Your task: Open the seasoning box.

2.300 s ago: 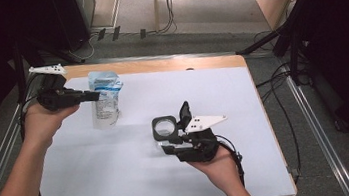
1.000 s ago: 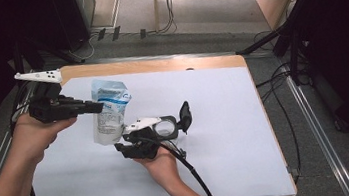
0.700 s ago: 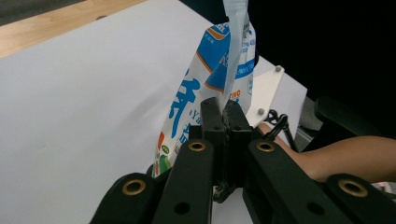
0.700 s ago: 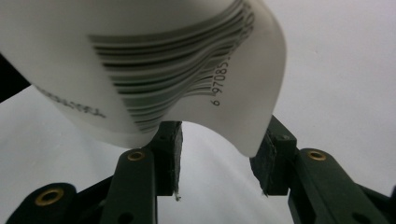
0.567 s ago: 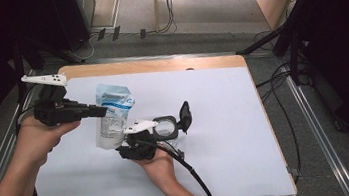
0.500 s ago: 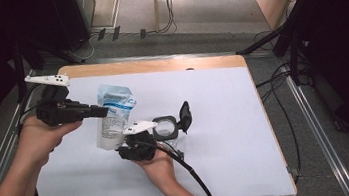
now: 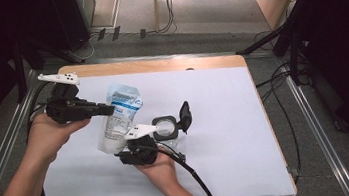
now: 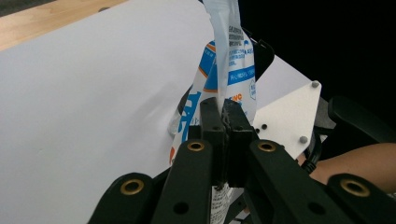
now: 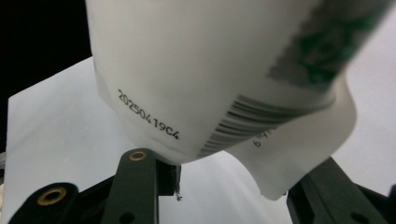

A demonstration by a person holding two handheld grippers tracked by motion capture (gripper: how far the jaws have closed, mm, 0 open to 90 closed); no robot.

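The white-covered wooden table (image 7: 223, 102) carries a small clear square container with a black flip lid (image 7: 168, 127). Above it hangs a white and blue plastic refill pouch (image 7: 117, 117), tilted. The left gripper (image 7: 106, 109) is clamped on its upper edge; the right gripper (image 7: 124, 157) pinches its bottom
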